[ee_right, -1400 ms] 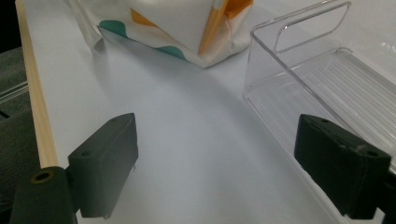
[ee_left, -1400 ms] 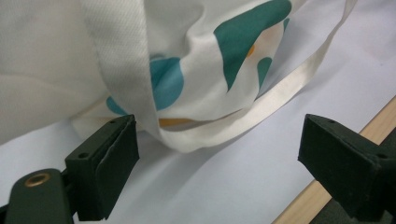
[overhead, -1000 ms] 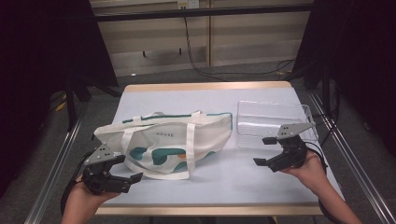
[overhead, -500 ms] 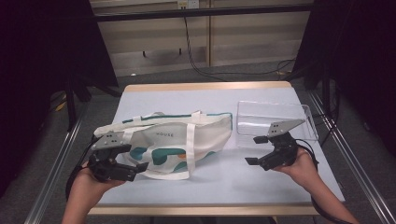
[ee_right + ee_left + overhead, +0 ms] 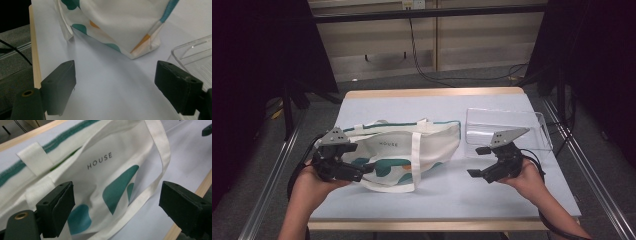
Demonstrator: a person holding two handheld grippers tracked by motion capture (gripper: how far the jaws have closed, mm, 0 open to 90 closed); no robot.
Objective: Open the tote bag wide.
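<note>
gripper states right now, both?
Left hand-held gripper: open, over the tote bag, holding nothing.
Right hand-held gripper: open, empty, jaws just closing slightly.

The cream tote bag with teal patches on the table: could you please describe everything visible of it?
The cream fabric tote bag lies flat on its side on the pale blue table, left of centre. It has teal and orange patches, a teal-trimmed opening, cream webbing handles and the printed word HOUSE. The open left gripper hovers at its lower left edge.

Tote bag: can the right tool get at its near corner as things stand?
Probably yes. The right tool is open, and in the right gripper view bare table lies between its jaws and the bag. The clear tray sits off to one side.
</note>
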